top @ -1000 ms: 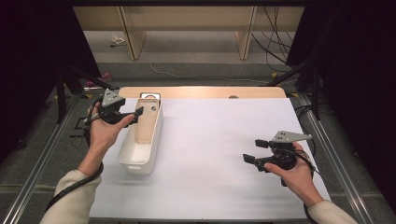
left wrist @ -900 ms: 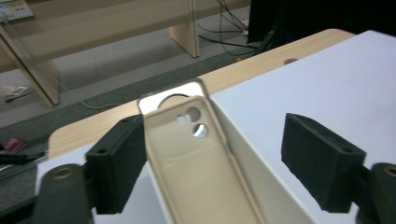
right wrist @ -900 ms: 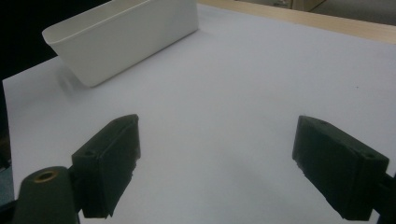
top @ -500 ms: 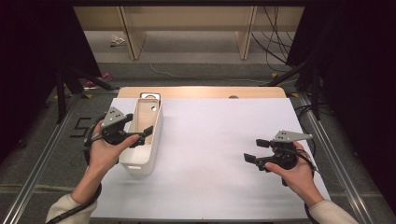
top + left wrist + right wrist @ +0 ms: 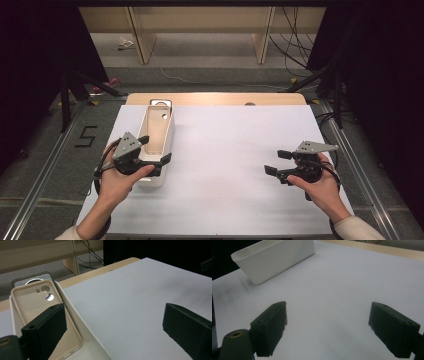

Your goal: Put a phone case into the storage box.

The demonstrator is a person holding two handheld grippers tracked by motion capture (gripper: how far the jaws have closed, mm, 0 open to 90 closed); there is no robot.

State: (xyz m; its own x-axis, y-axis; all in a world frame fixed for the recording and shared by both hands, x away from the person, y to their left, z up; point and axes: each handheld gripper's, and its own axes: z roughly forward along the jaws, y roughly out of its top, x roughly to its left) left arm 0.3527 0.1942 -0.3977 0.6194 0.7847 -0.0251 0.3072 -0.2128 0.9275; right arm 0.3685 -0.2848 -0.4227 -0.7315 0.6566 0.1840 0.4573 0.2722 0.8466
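Left gripper view has the beige phone case lying in the white tray: probably light and floppy, so pinch its rim. Left tongs and right tongs both gape, holding nothing.

The left gripper has travelled along the white bin toward the person: a second ago it was by the bin's far end, half a second ago about midway along its left wall, and now it is at the bin's near end, jaws wide apart, one over the bin's inside and one just beyond its right wall. The left hand has drawn back with it. The bin itself seems, as far as the high view allows, to have kept its place.
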